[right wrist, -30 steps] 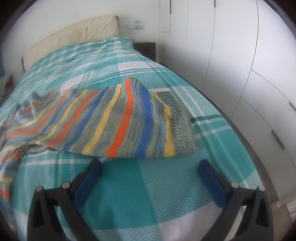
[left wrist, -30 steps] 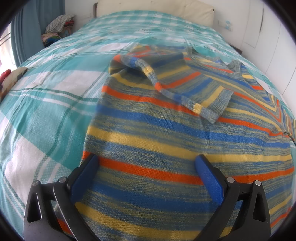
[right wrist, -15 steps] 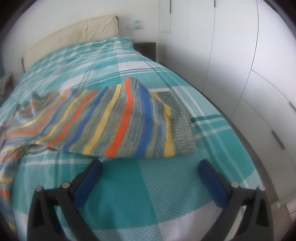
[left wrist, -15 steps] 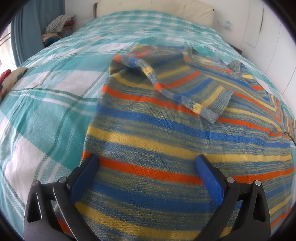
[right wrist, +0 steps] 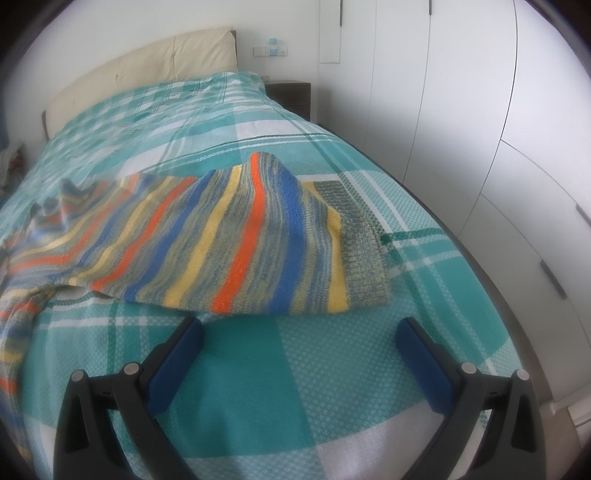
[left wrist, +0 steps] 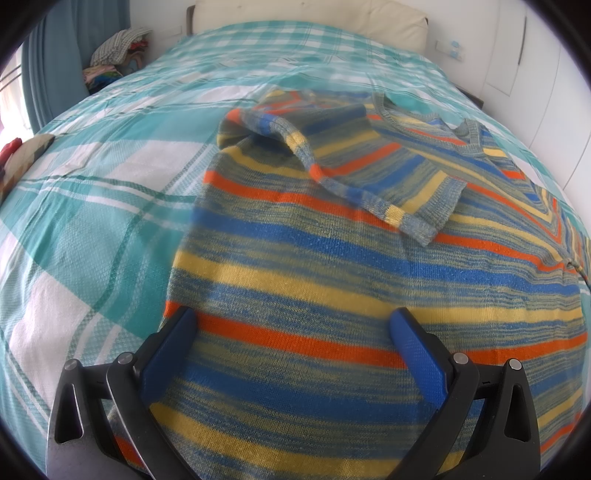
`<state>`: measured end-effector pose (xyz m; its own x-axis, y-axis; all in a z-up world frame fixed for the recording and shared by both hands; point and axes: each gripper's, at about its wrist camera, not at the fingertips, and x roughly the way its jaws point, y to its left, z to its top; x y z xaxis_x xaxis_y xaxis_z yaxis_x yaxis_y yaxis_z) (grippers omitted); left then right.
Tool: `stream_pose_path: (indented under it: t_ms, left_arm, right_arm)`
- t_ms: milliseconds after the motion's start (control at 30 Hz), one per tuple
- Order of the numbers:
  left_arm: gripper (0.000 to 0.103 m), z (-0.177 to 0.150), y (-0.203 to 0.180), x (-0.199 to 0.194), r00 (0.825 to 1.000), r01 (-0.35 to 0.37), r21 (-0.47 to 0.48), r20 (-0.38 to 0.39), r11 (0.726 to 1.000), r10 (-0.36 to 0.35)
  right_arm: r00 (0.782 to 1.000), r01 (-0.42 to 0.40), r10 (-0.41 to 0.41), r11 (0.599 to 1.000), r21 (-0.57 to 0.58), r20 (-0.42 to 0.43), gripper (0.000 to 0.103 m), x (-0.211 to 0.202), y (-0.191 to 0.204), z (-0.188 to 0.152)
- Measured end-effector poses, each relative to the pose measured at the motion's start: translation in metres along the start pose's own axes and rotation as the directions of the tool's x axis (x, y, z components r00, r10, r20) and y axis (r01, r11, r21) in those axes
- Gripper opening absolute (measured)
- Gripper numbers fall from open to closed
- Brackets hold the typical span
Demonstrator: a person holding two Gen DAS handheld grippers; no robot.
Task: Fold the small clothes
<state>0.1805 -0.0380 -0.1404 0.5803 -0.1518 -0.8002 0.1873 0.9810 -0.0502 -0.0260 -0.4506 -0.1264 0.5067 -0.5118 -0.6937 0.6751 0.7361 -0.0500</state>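
Lengthwise, sweater (left wrist: 332, 266) neckline points toward headboard (left wrist: 306, 14).

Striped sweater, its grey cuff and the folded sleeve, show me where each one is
striped sweater (left wrist: 332, 280), left wrist view, on the body panel.
grey cuff (right wrist: 360, 243), right wrist view, on the ribbed sleeve end.
folded sleeve (left wrist: 369, 173), left wrist view, mid-sleeve, lying across the chest.

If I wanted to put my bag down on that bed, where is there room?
Bare bedspread lies left of the striped sweater, and more toward the headboard. Another free patch sits between the outstretched sleeve and the wardrobe-side edge. The middle is crowded: the sweater covers it.
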Motion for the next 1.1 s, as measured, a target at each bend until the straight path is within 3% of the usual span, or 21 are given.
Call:
stream_pose_path:
  t_ms: [1100]
  left_arm:
    - [0.103, -0.0008, 0.0001, -0.0006, 1.000, -0.002, -0.002, 0.001, 1.000, 0.002]
  right_arm:
    - [1.000, 0.008, -0.008, 1.000, 0.000, -0.002, 0.103, 0.0020, 0.0009, -0.0005]
